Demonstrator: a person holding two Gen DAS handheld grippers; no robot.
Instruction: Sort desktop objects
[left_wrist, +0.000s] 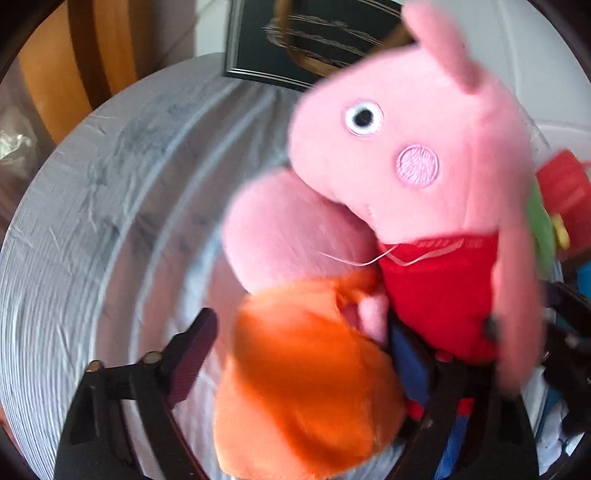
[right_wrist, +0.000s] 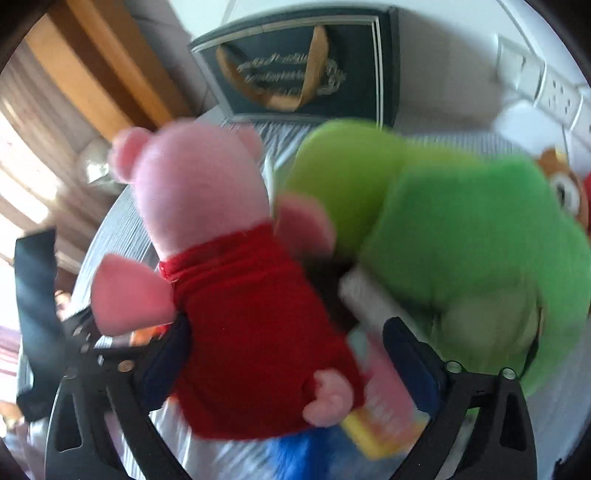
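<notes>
While both views were motion-blurred, the left gripper (left_wrist: 295, 354) stood partly open around an orange-dressed pink plush (left_wrist: 295, 350), its left finger (left_wrist: 192, 354) clear of the fabric. The right gripper (right_wrist: 288, 354) stood wide, the red-dressed pig plush (right_wrist: 236, 314) between its fingers; contact could not be confirmed. A green plush (right_wrist: 461, 236) lay just right of that gripper on the grey-covered tabletop (left_wrist: 92, 184).

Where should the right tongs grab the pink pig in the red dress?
Probably across the red dress torso, coming from above and behind. The pig plush stands roughly upright with its back to the right tongs, and its body already sits between the open fingers. Avoid the floppy arms and the big head.
</notes>
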